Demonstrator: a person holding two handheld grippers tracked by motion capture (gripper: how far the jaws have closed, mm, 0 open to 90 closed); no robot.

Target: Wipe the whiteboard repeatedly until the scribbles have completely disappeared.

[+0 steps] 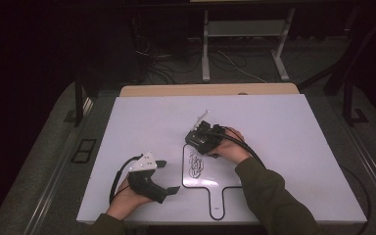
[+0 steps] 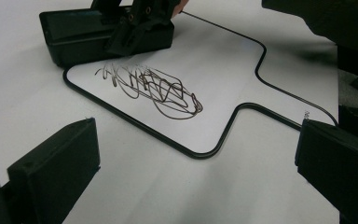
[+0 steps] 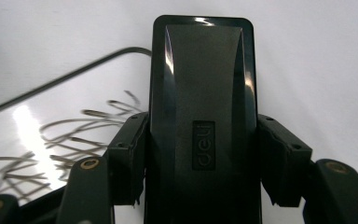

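Eraser [image 3: 200, 116] sits clamped in the right gripper [image 1: 201, 139] at the board's [image 1: 210, 178] top edge, centre frame; drag it flat across the scribble [image 1: 196, 164]; left gripper [image 1: 169, 176] wide, empty

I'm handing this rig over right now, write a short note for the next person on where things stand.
Right gripper: shut on the black eraser, which rests at the top edge of the small whiteboard.
Left gripper: open, holding nothing, lying beside the whiteboard's left edge.
Done: eraser picked up and set on the board.
Left: the scribble is still there in full; wipe it off.
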